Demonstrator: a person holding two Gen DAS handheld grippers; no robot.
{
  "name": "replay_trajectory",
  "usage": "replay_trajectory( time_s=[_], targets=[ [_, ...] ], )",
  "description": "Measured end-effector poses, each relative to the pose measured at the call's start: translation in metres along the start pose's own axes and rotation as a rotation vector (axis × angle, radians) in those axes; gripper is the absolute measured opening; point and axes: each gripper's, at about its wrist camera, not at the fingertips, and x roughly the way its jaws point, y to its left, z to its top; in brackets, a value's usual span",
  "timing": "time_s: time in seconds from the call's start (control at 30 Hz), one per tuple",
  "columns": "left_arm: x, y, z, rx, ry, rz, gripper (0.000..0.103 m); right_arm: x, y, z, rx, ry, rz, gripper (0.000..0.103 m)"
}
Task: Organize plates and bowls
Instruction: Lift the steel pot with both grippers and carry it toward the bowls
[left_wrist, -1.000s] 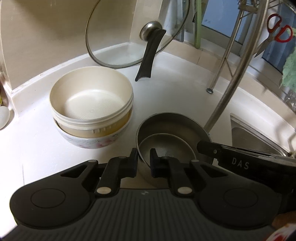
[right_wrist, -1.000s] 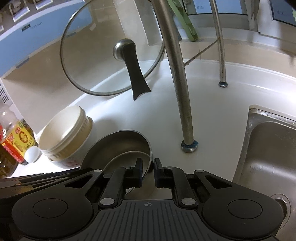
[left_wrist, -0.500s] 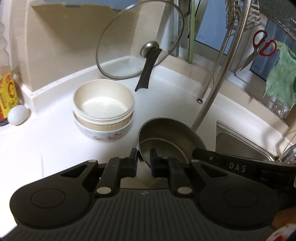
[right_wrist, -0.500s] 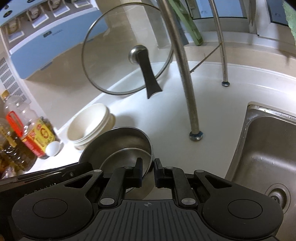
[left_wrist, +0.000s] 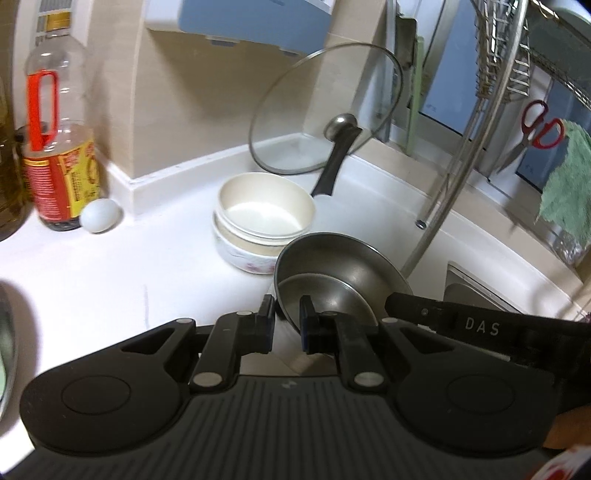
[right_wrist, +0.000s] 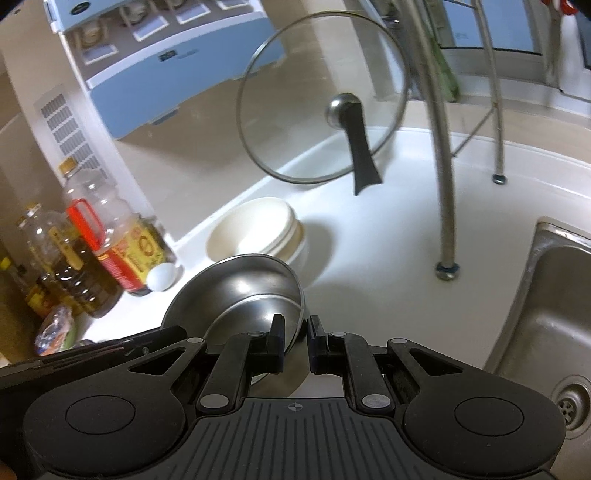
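Nearest me, my left claw (left_wrist: 287, 319) pinches one side of the steel bowl's (left_wrist: 341, 275) rim and my right claw (right_wrist: 296, 341) pinches the opposite side, so the bowl hangs tilted between them above the counter (left_wrist: 92, 280), clear of it. Just beyond, toward the back wall, the nested white bowls (left_wrist: 264, 218) sit on the counter below the leaning glass lid (left_wrist: 325, 110), with the sink (right_wrist: 546, 314) off to the right. I judge this is a carry, so I should keep both hands level and moving together so the rim doesn't slip, and stay clear of the rack leg (right_wrist: 441, 177) and the lid.
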Motion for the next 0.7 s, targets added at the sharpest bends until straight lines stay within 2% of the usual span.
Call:
replay_trajectory(
  time_s=[0.3, 0.7],
  targets=[
    [-0.011, 0.018, 0.014, -0.028, -0.048, 0.041, 0.012, 0.007, 0.023, 0.015, -0.048, -0.007, 0.052, 0.013],
    [0.019, 0.029, 0.061, -0.011, -0.096, 0.051, 0.012, 0.038, 0.032, 0.058, -0.038, -0.03, 0.063, 0.013]
  ],
)
